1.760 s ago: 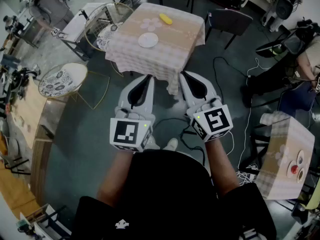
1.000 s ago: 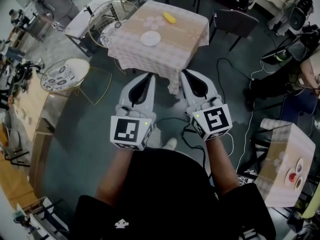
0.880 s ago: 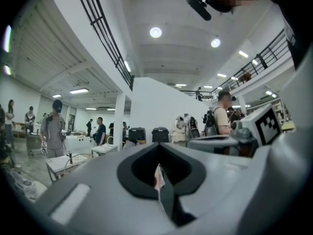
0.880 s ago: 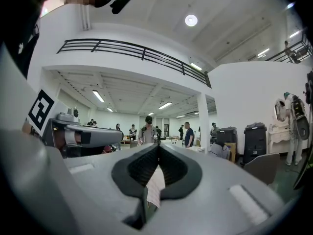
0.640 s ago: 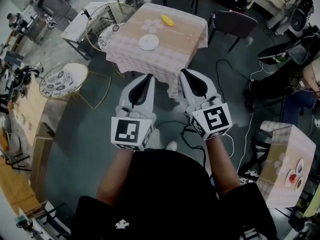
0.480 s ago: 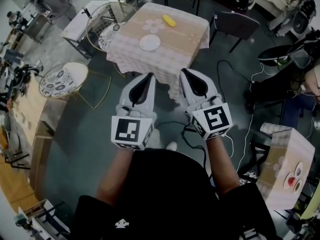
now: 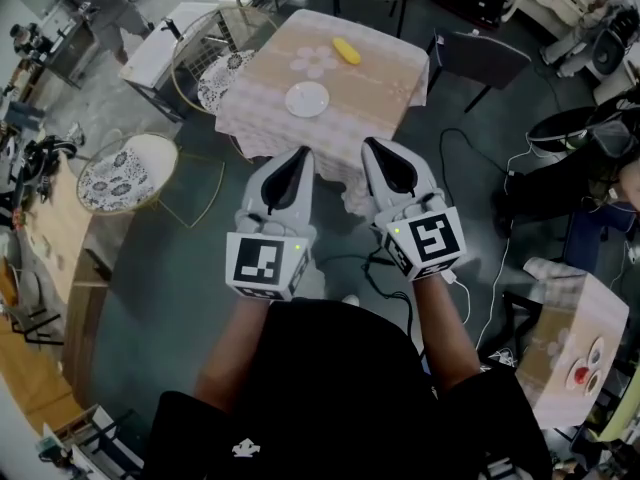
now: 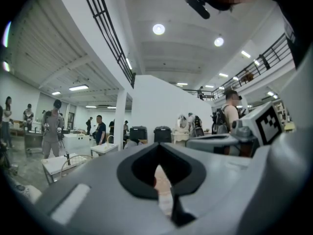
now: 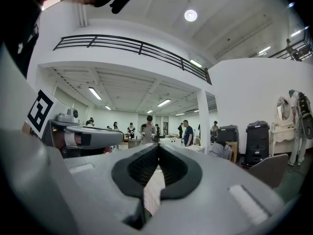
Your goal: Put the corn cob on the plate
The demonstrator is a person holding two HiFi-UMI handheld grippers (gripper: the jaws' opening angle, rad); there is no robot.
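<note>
A yellow corn cob lies near the far edge of a small table covered with a pink checked cloth. A white empty plate sits nearer on the same table. My left gripper and right gripper are held side by side and level, short of the table's near edge, both pointing at it. Both are shut with nothing between the jaws. In the left gripper view the left gripper shows its tips meeting; the right gripper shows the same in its own view.
A round wire chair stands left of the table and a dark chair at its right. A round patterned stool is at left. Cables trail on the floor. Another cloth-covered table stands at right. Several people stand far off.
The table with corn and plate has drawn nearer to the grippers in the head view. Both grippers keep the same side-by-side pose, still shut.
</note>
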